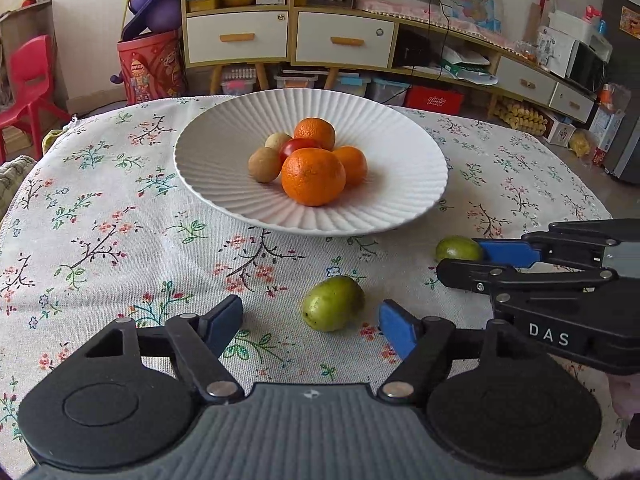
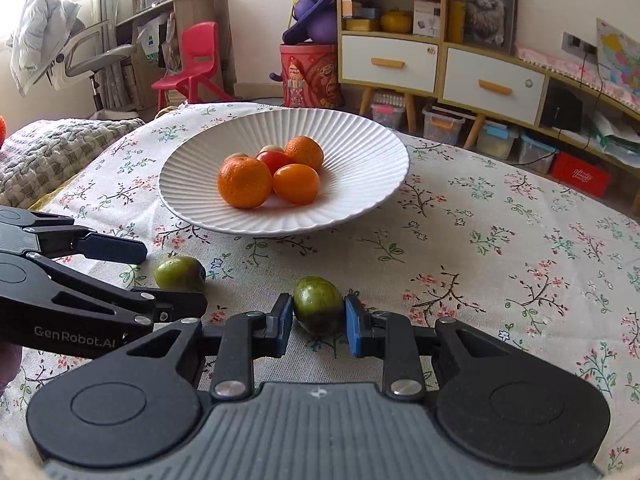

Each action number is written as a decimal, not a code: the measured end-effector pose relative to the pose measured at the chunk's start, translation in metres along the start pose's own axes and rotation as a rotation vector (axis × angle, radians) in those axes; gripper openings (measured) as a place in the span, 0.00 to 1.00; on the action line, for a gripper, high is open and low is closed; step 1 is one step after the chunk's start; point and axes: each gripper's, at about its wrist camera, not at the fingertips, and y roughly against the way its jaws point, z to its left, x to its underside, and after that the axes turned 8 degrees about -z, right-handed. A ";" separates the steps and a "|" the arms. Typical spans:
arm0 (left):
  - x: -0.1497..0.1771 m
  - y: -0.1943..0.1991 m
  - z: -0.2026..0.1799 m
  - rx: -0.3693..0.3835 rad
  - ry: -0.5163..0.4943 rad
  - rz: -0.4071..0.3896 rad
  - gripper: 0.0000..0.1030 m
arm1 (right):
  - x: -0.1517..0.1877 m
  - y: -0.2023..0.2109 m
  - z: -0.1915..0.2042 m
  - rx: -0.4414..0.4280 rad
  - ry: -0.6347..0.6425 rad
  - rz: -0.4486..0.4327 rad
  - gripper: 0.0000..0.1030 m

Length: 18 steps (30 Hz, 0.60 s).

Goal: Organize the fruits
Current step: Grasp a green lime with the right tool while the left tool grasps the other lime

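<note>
- Fruit pick-up is the step now.
- Left gripper (image 1: 310,322): fingers wide apart, a green fruit (image 1: 332,303) on the cloth just ahead.
- Right gripper (image 2: 319,325): pads squeeze another green one (image 2: 318,305), not lifted.
- Next, I think: lift it into the plate (image 2: 360,152).

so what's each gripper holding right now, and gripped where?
Right gripper pinches a green fruit across its sides, on the cloth. Left gripper is open, holding nothing.
</note>
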 end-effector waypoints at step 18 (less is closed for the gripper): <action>-0.002 0.000 -0.004 0.043 -0.017 0.022 0.25 | 0.002 0.004 -0.004 0.000 -0.001 0.000 0.24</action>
